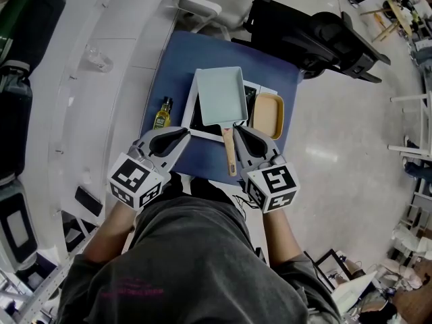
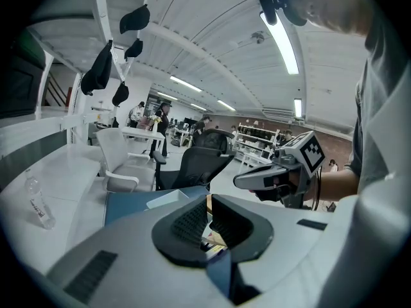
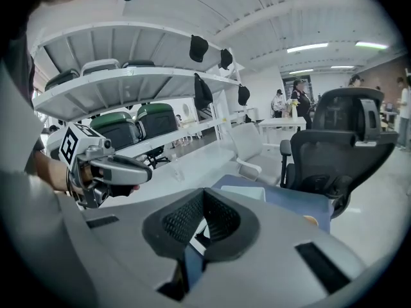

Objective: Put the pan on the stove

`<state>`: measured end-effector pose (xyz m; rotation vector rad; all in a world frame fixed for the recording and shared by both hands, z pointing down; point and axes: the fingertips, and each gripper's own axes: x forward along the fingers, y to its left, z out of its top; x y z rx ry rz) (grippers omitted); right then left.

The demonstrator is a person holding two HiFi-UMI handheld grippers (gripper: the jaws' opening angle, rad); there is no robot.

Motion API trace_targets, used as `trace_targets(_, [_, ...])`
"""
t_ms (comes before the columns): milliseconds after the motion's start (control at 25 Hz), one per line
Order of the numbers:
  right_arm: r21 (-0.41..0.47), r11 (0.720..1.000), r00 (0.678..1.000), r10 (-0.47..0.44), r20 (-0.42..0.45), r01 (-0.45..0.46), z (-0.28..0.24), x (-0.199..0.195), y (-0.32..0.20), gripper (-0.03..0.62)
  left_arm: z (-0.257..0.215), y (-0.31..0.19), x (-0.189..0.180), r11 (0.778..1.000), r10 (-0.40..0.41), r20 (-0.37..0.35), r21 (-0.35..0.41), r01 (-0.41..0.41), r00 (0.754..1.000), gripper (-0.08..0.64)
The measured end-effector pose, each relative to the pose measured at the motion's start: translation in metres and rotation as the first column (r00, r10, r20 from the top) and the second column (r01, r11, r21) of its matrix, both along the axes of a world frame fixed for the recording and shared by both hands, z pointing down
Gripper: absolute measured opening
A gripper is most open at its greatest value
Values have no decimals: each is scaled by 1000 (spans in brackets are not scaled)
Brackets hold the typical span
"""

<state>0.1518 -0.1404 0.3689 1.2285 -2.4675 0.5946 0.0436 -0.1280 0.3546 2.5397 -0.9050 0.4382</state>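
Pale blue rectangular pan [image 1: 219,94] on the stove [image 1: 192,117], oil bottle [image 1: 162,115] beside it, left gripper [image 1: 181,135] and right gripper [image 1: 241,132] both pressed together, empty.

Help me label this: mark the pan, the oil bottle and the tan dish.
pan [image 1: 220,94], head view, middle of its bowl.
oil bottle [image 1: 161,117], head view, its body.
tan dish [image 1: 267,115], head view, its floor.

Pan [image 1: 219,94] on stove [image 1: 200,121], bottle [image 1: 162,114] to its left, dish [image 1: 267,115] to its right
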Motion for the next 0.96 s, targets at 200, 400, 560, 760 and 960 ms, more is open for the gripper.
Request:
trace_targets(200, [-18, 1000, 1000, 12, 7, -12, 3, -2, 0, 2, 2, 0, -4, 1000, 3, -1, -2, -3, 1000, 25])
trace_targets(400, [-34, 999, 1000, 20, 12, -20, 7, -3, -2, 2, 3, -1, -4, 1000, 9, 0, -5, -9, 1000, 25])
trace_targets(560, [-32, 999, 1000, 16, 11, -15, 6, -4, -3, 2, 2, -4, -5, 1000, 11, 1, -2, -11, 1000, 25])
trace_targets(760, [-31, 999, 1000, 19, 16, -19, 5, -5, -7, 2, 2, -7, -5, 1000, 13, -1, -3, -13, 1000, 25])
trace_targets(960, [-33, 999, 1000, 23, 13, -23, 5, -3, -11, 2, 3, -12, -4, 1000, 12, -5, -5, -12, 1000, 25])
